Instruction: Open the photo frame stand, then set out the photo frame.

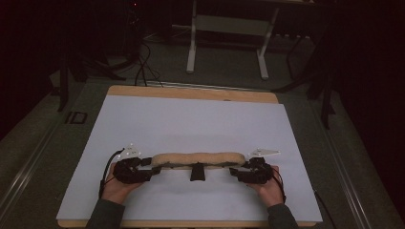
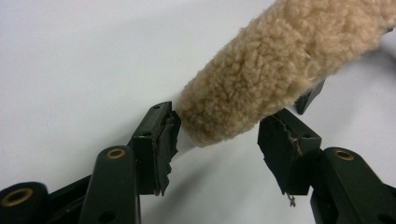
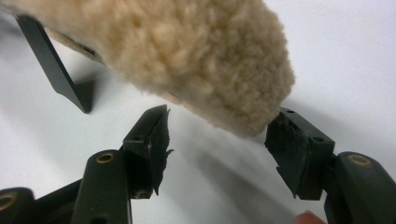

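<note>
Fleece pad point(image 1: 198, 160): lengthwise on white table point(image 1: 191, 119), ends between both grippers.
Left gripper point(image 2: 217, 140): spread, one pad touching the fleece.
Right gripper point(image 3: 222, 140): spread, not pinching.

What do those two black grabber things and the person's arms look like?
Each hand carries a black gripper, the left gripper and the right gripper, with a pale grey three-cornered plate on top and a thin black cable trailing back. Up close, the fingers are dark blocks with ragged, torn black pads, on arms with brass-coloured rivets. The person wears dark greyish sleeves.
</note>
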A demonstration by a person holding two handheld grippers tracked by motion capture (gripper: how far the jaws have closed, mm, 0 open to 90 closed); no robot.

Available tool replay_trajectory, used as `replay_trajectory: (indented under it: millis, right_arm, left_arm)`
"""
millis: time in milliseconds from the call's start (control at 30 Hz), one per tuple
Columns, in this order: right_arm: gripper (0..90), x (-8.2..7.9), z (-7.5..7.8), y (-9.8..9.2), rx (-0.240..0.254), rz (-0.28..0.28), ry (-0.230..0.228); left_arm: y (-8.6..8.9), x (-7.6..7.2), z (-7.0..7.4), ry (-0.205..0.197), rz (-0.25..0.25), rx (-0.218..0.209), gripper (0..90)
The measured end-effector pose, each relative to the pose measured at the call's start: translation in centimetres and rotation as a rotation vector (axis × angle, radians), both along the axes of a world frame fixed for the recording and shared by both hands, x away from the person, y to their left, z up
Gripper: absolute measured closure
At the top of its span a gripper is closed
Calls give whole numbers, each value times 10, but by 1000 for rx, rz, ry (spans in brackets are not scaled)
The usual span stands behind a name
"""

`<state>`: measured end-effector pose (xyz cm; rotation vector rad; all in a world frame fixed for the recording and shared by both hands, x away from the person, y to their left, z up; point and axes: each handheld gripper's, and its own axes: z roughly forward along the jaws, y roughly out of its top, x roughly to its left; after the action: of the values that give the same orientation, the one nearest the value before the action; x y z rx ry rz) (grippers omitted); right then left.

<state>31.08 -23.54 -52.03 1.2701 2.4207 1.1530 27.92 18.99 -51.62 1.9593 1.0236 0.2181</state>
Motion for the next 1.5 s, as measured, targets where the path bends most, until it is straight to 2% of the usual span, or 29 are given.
replay_trajectory:
  millis: [133,233,500,867,1033,1200,1300,1367,1400,1433,1500]
  right_arm:
    - [379,0,1,-1,-1,-14,1]
    - [376,-1,3,-2,16,-14,1]
    - [370,-2,3,-2,12,-11,6]
    - [361,-3,5,-1,1,-3,19]
    - [357,-4,6,0,-4,-5,33]
    - [358,-4,6,-4,0,-15,51]
    - [443,-5,7,-8,5,-21,58]
    - [474,-7,10,-11,16,-24,56]
    - [474,-7,10,-11,16,-24,56]
    - [485,-8,10,-12,15,-29,57]
    - [519,-9,9,-13,16,-19,65]
  left_arm:
    - [4,-1,2,10,-8,15,431]
    - [9,-1,3,17,-7,4,426]
    - [21,-1,8,23,-7,-22,411]
    - [35,-1,15,22,-5,-94,413]
    - [41,-1,17,25,7,-137,423]
    - [46,0,18,25,28,-200,444]
    - [49,1,19,18,39,-232,494]
    - [50,1,20,6,49,-245,563]
    - [51,1,20,2,53,-248,563]
    - [50,1,20,-2,62,-249,578]
    - [49,2,21,-18,87,-216,593]
